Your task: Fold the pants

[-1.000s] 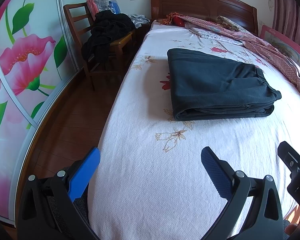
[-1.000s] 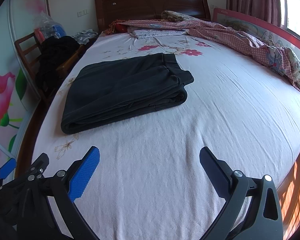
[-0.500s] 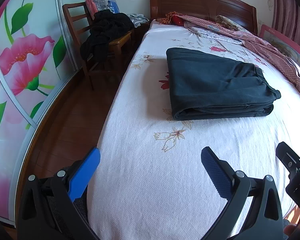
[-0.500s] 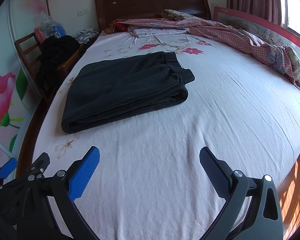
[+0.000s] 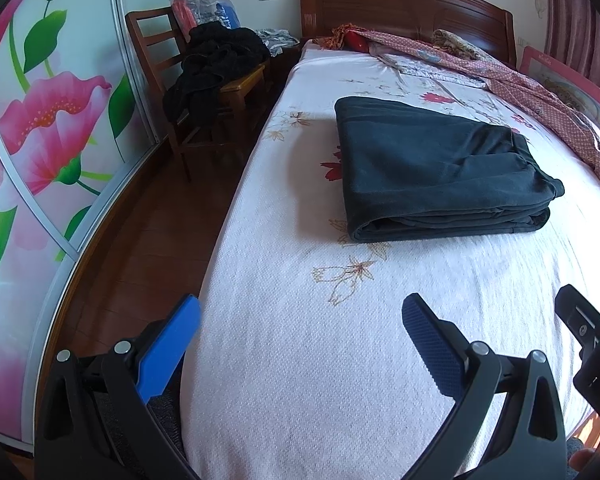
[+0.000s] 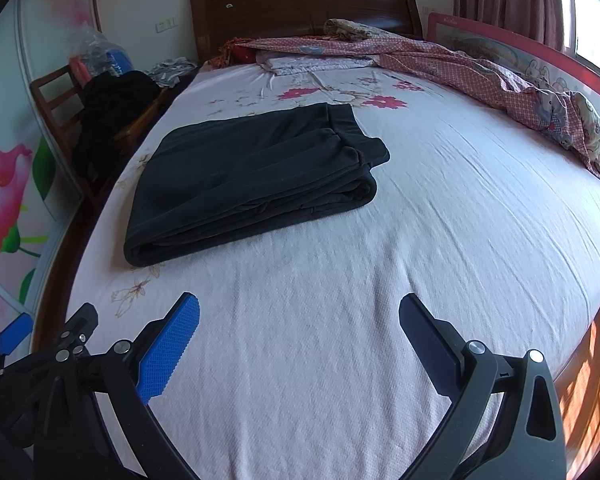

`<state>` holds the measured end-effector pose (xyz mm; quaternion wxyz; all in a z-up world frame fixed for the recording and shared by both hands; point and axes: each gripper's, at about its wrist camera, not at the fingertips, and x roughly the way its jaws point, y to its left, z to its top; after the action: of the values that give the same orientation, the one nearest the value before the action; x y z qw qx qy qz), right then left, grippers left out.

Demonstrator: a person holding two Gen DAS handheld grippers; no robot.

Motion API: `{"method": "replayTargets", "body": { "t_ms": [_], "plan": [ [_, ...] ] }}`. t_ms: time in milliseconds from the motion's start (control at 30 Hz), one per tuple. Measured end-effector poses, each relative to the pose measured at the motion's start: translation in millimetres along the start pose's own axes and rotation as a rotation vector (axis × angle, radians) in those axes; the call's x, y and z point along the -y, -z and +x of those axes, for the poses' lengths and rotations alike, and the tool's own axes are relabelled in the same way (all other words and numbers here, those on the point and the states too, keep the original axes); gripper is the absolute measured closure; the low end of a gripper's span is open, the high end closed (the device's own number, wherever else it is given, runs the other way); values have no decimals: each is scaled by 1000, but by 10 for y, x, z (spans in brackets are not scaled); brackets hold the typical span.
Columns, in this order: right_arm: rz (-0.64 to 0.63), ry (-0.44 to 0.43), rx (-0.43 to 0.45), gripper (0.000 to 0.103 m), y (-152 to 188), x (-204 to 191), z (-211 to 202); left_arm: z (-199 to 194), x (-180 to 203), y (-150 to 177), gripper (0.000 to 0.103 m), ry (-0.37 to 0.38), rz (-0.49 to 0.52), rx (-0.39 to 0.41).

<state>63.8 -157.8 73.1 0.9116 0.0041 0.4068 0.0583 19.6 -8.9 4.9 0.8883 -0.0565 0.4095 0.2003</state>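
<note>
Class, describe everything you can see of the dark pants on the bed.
The pants are dark charcoal, of a soft, fleecy-looking knit. They lie folded in a flat rectangular stack of several layers, the gathered waistband on top at the end nearer the window. They rest on the flowered bedsheet, nearer the side with the chair. Neither gripper touches them; both hang open, well short of them.

No text, label or number is legible anywhere.

Matt dark cloth pants (image 6: 252,176) on a rough woven bedsheet (image 6: 440,240).
</note>
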Motion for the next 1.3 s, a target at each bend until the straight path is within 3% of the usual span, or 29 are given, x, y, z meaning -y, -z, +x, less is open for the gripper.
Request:
{"method": "replayTargets", "body": {
  "t_ms": [100, 400, 467, 567, 1000, 1100, 1300],
  "plan": [
    [9, -3, -3, 4, 1, 22, -5, -6, 0, -26, 2, -13, 10, -14],
    [49, -21, -39, 4, 104, 160, 5, -286, 31, -99, 2, -79, 89, 62],
    [52, -21, -49, 4, 147, 184, 2, -365, 18, -108, 2, -54, 97, 75],
    [52, -28, -62, 4, 217, 212, -13, -487, -14, -127, 2, 56, 109, 103],
    [-44, -68, -158, 4, 616, 82, -74, -819, -55, -93, 2, 184, 163, 167],
    [-70, -70, -157, 4, 627, 2, -79, -853, -19, -75, 2, 137, 178, 162],
    [-112, -71, -172, 4, 661, -104, -62, -900, -2, -15, 2, 114, 183, 194]
  ]
}}
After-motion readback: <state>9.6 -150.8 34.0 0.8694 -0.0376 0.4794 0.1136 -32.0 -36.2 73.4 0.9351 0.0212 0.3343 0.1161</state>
